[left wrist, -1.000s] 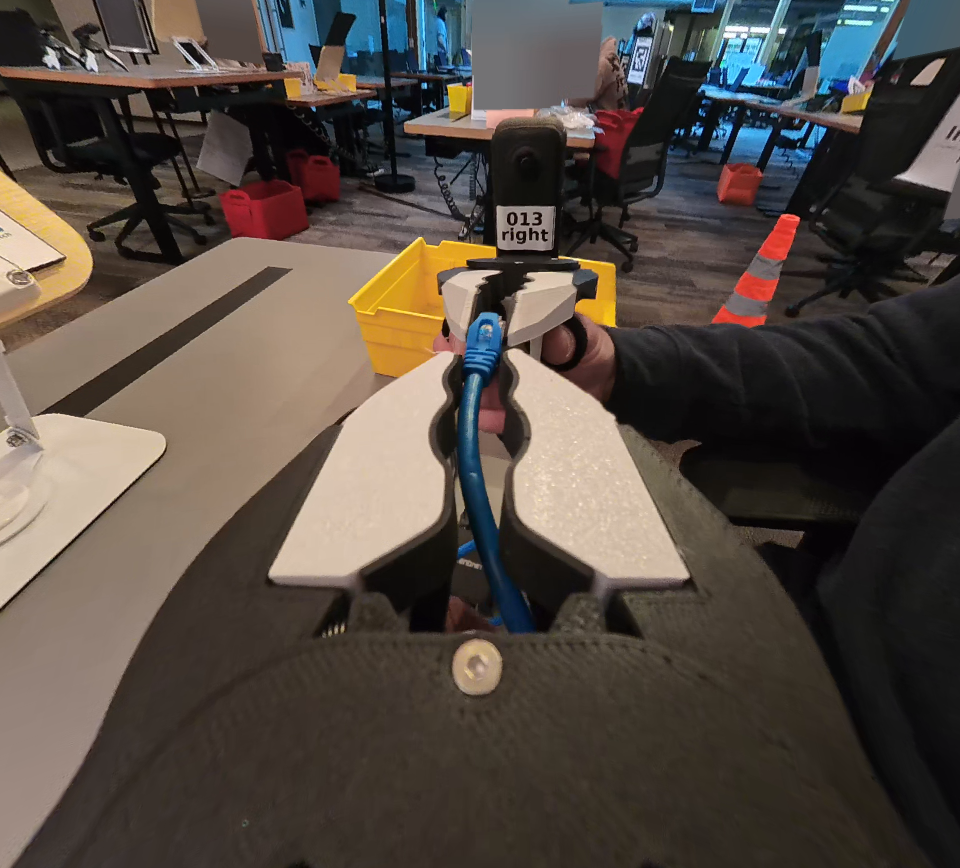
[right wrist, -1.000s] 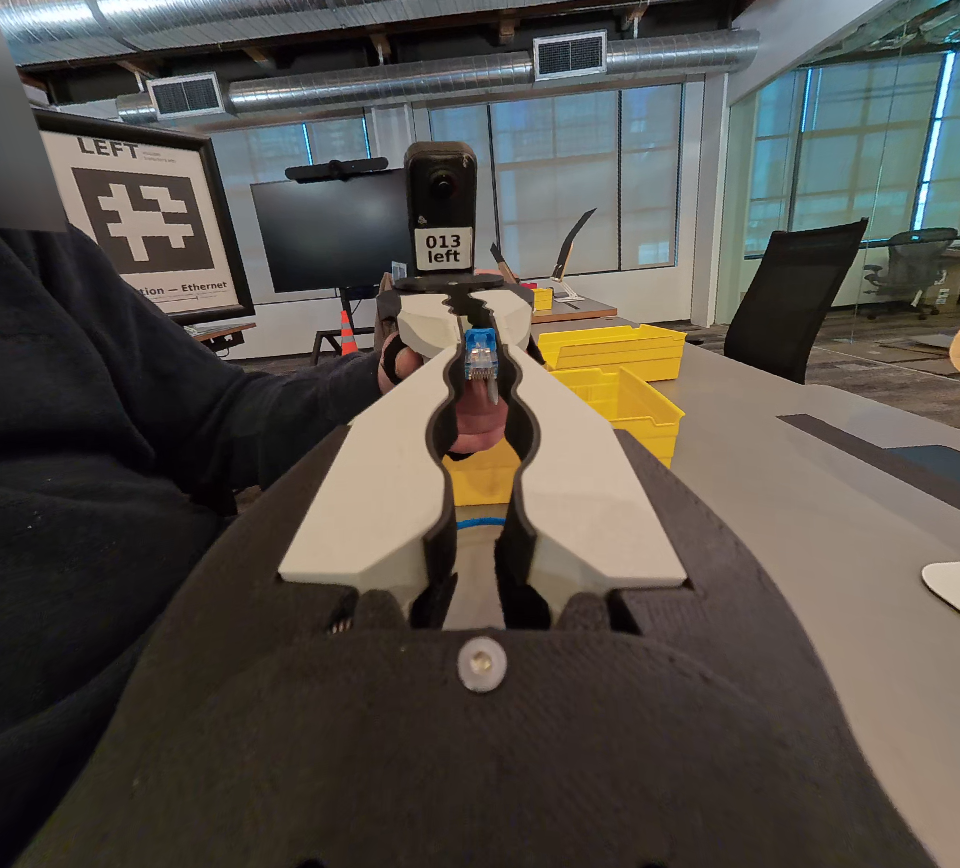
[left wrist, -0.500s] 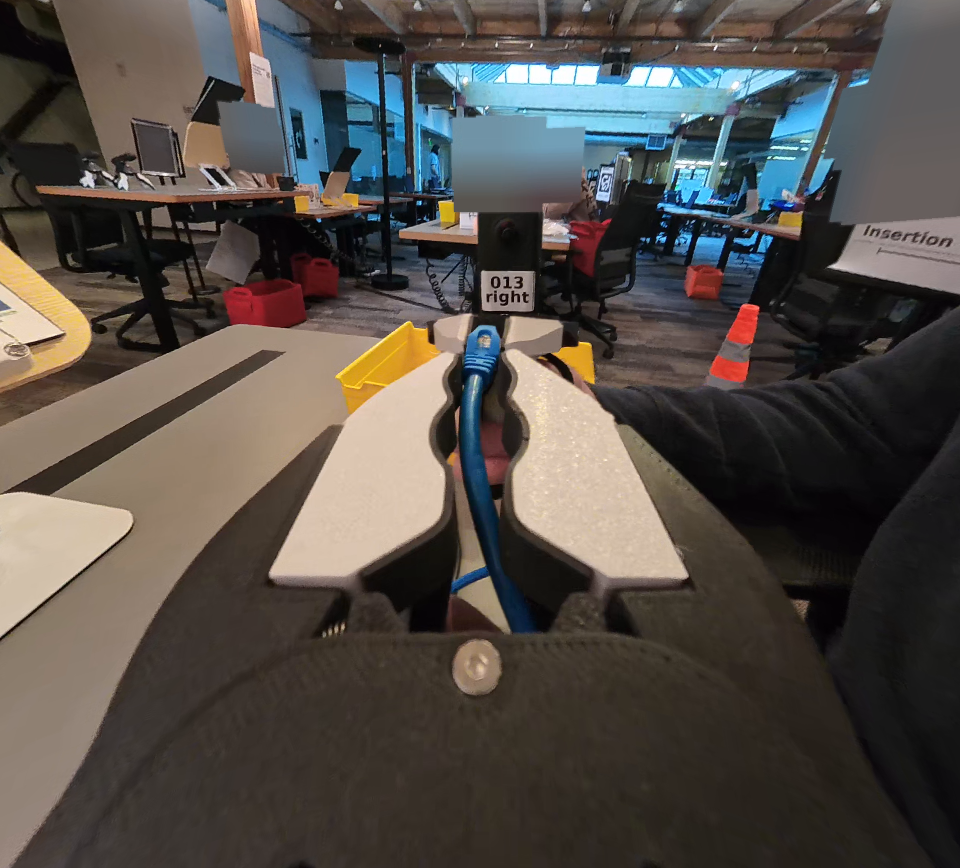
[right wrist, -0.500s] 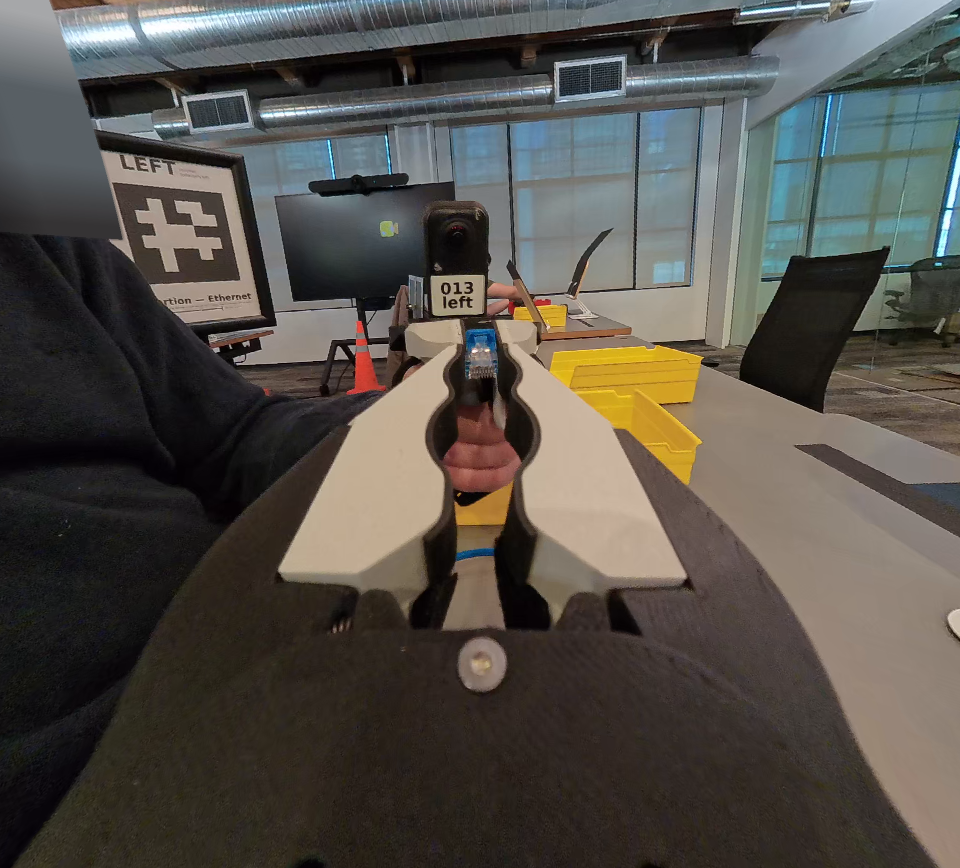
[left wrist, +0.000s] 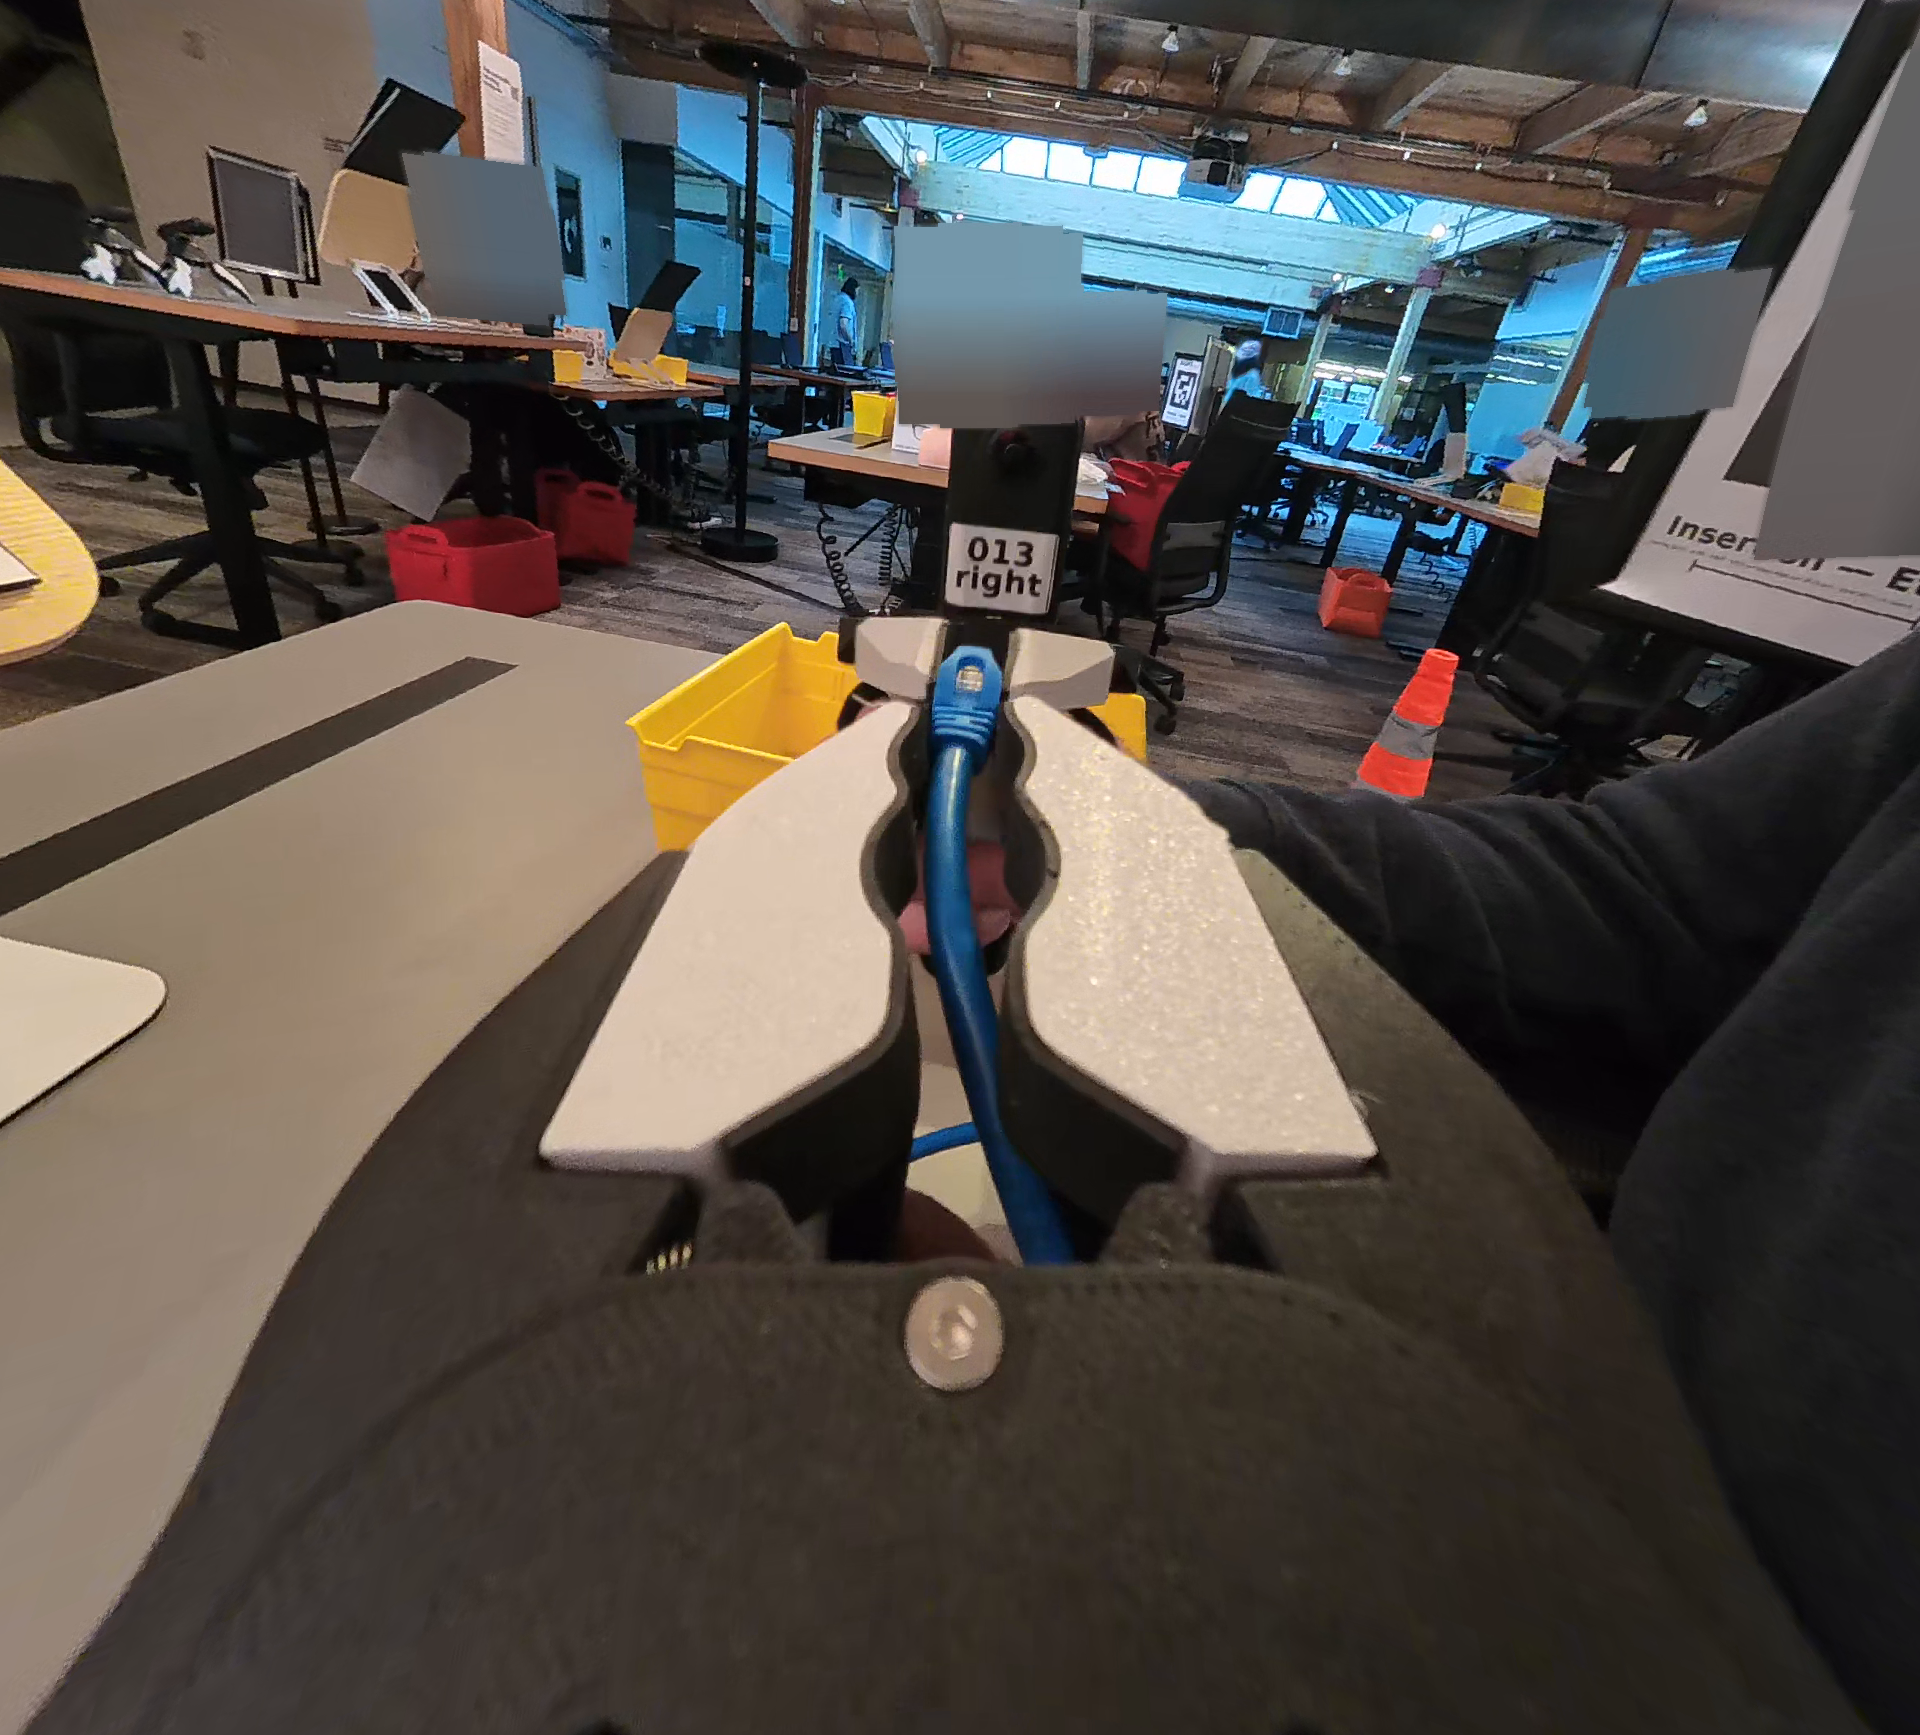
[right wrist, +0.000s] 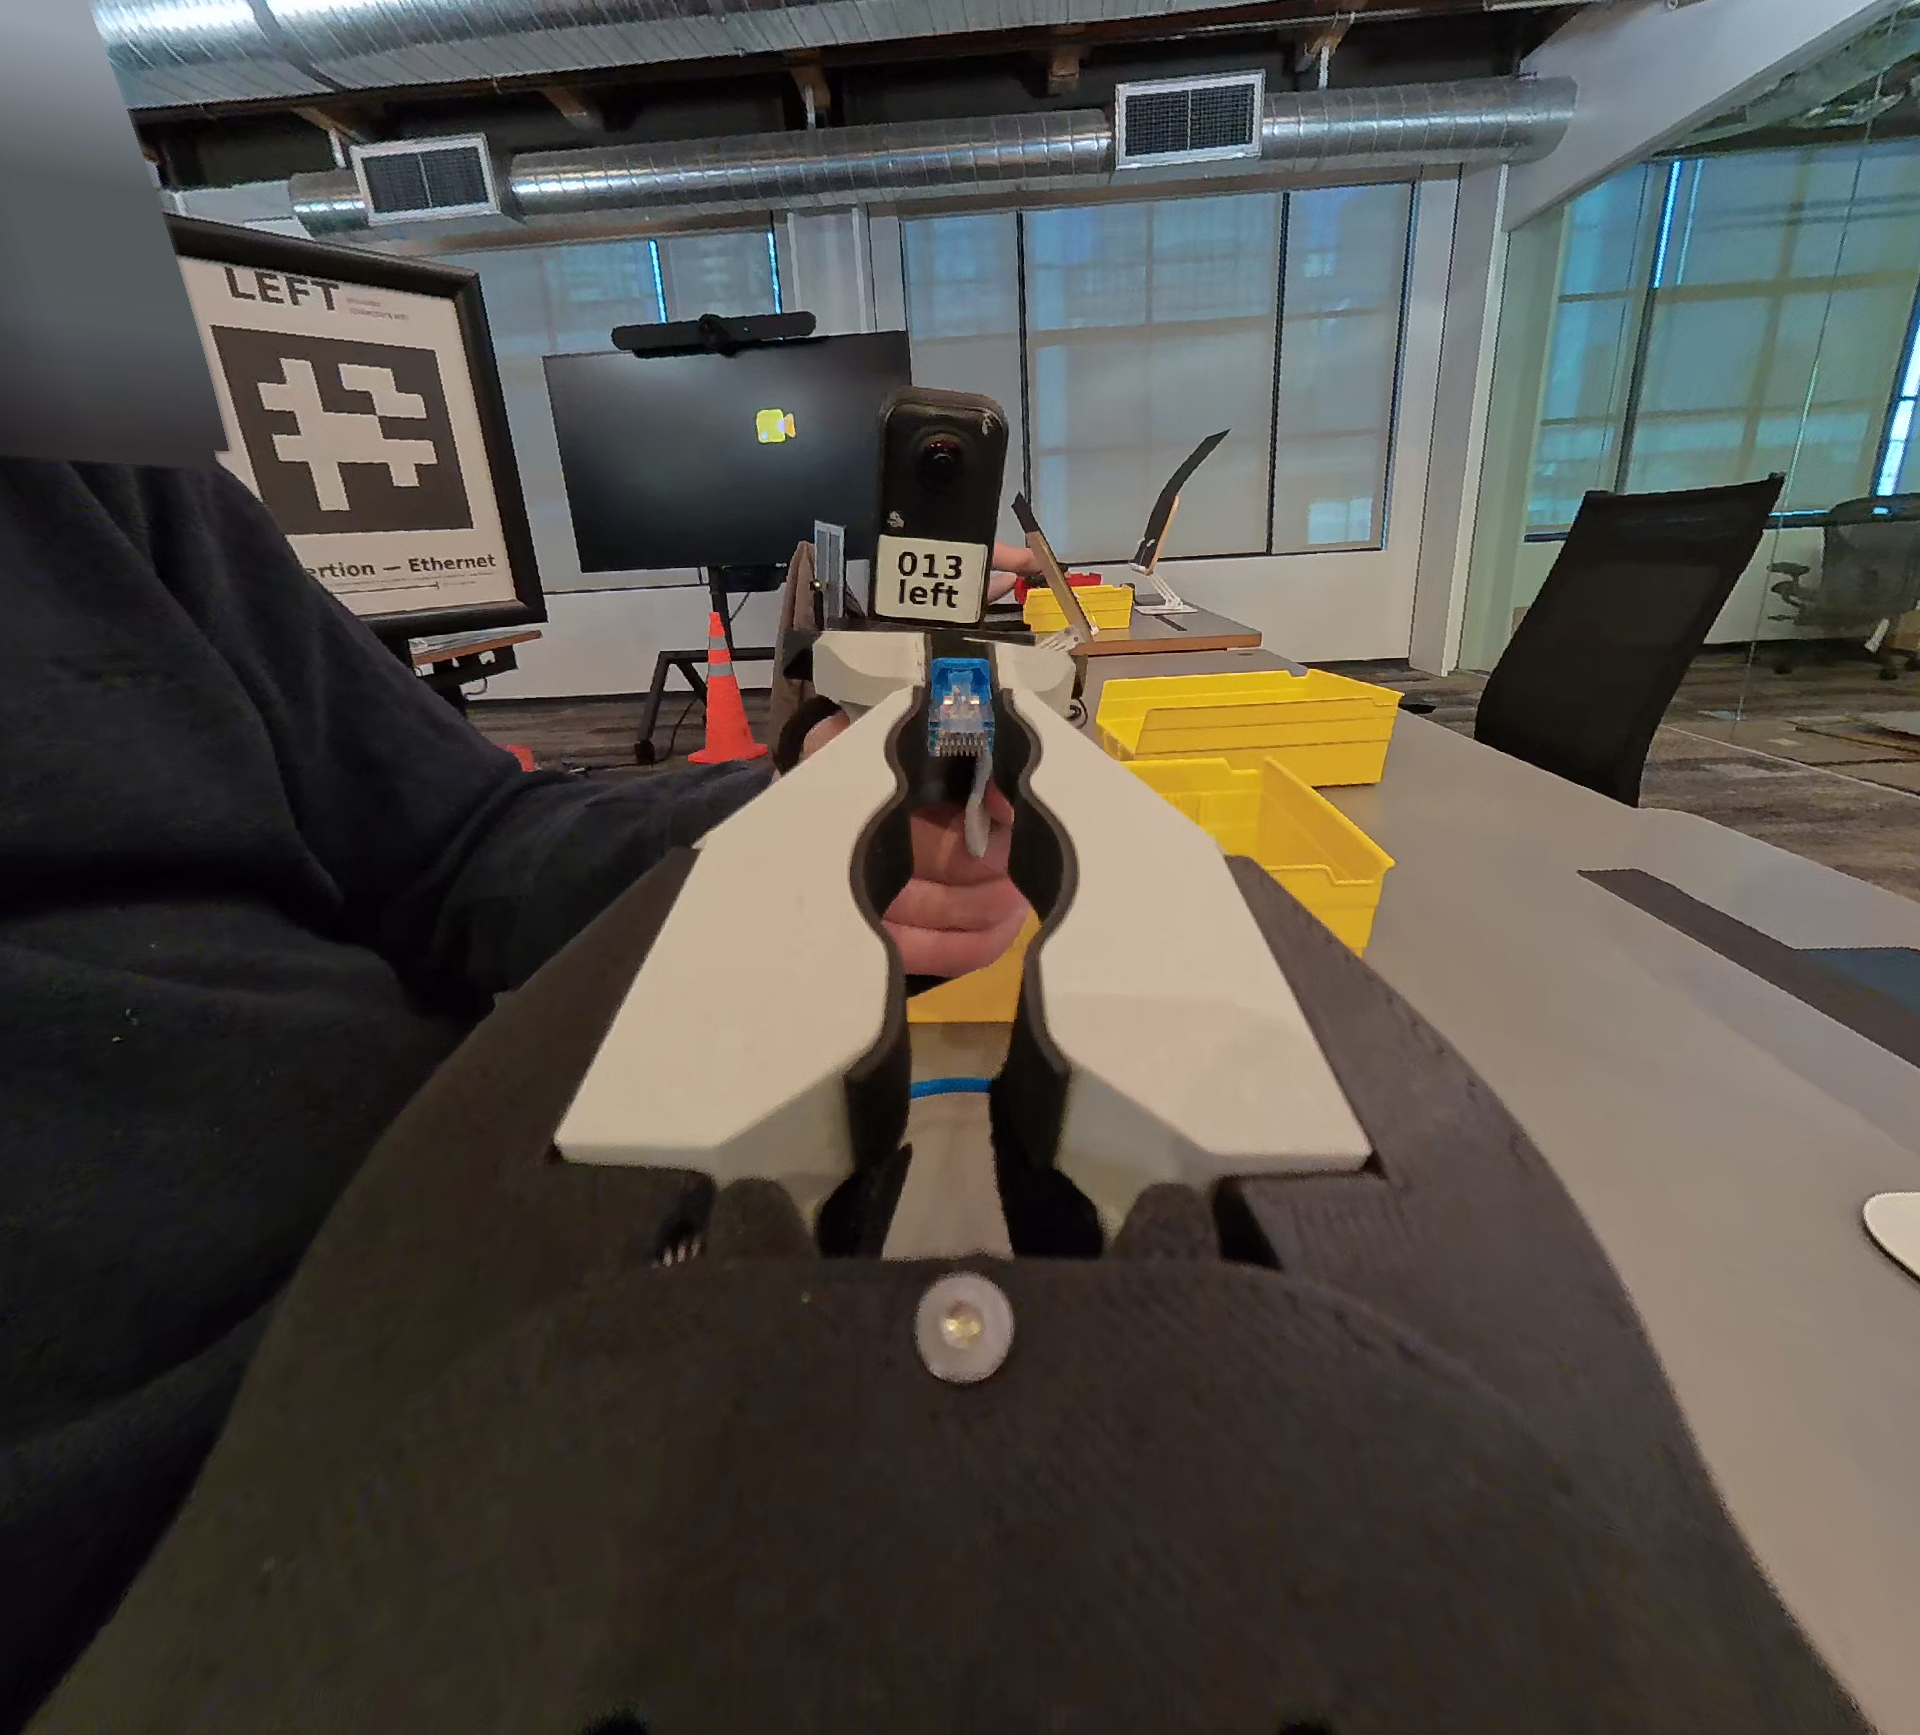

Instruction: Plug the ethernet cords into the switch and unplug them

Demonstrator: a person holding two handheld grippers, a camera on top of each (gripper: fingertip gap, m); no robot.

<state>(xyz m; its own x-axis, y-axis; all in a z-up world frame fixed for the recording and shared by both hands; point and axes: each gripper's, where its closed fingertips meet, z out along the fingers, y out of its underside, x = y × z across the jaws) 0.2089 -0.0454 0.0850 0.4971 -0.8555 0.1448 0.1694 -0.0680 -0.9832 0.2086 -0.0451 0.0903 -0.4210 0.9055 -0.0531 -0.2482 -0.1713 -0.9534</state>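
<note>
Left wrist view: left tongs [left wrist: 961, 729] pinch blue ethernet cord [left wrist: 961, 906].
Right tongs [right wrist: 961, 729]: closed, tip-to-tip with left.
Yellow plastic bins [right wrist: 1262, 812]: beside right tongs; contents unseen.

My gripper [right wrist: 961, 750] pinches a blue plug [right wrist: 961, 706] at its tips, facing the other gripper [right wrist: 940, 677]. Yellow bins [right wrist: 1278, 812] sit on the grey worktop [right wrist: 1610, 1114].

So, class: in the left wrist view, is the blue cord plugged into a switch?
No: the blue cord is pinched in the left claw, its plug in open air.
</note>
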